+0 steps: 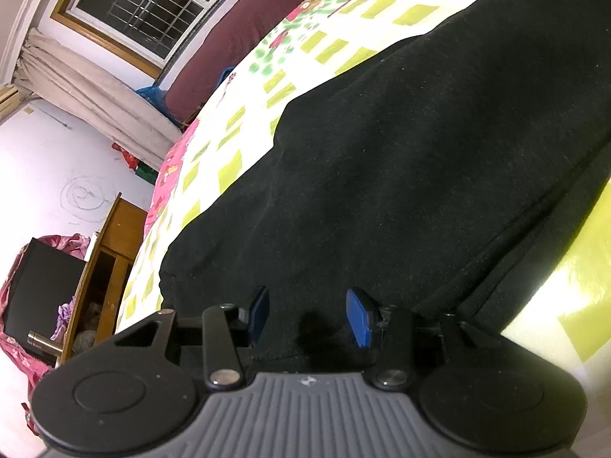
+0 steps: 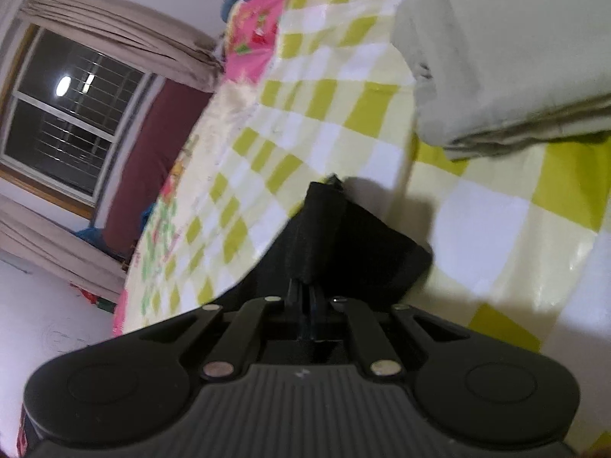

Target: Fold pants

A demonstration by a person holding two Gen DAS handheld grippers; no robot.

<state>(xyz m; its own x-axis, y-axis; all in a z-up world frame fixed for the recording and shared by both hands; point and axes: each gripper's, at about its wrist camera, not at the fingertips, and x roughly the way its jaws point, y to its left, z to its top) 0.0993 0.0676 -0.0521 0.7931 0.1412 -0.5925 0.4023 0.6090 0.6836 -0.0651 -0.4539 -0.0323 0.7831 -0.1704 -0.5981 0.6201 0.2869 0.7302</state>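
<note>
Black pants lie spread across the yellow-and-white checked bedsheet and fill most of the left wrist view. My left gripper hovers at their near edge, its blue pads apart, with flat black cloth showing between and under them. In the right wrist view a bunched corner of the pants sticks up from my right gripper, whose fingers are pressed together on the cloth. That corner is lifted just above the sheet.
A folded pale grey garment lies on the bed beyond the right gripper. A maroon cushion lines the bed's far side under a barred window. A wooden cabinet stands off the bed's left edge.
</note>
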